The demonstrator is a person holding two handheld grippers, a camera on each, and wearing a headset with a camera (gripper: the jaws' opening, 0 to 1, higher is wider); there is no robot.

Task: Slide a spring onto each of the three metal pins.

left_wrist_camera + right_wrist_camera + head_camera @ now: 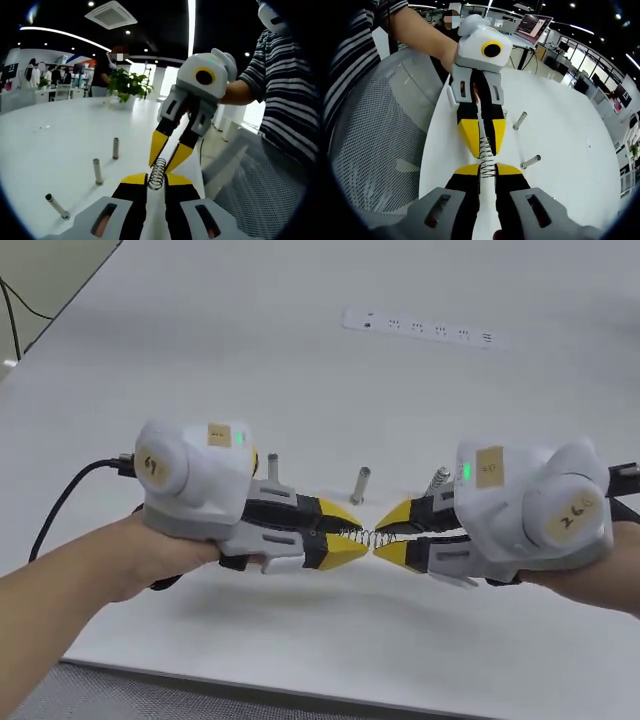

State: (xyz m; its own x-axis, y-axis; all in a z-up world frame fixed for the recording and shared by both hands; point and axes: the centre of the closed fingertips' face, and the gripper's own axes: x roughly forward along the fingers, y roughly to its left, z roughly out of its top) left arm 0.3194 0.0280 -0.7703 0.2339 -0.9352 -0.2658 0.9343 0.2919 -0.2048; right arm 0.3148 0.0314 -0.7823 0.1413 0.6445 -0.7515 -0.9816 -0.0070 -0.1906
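The left hand-held gripper (352,538) at 9 o'clock and right hand-held gripper (388,537) at 3 o'clock pinch one small silver wire spring (368,537).

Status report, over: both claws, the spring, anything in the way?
Left claw and right claw both shut on one spring, above table. Two pins bare, third pin looks sprung. Nothing blocking.

Yellow-and-black fingers (335,512), white table (300,360), striped sleeve (280,75)
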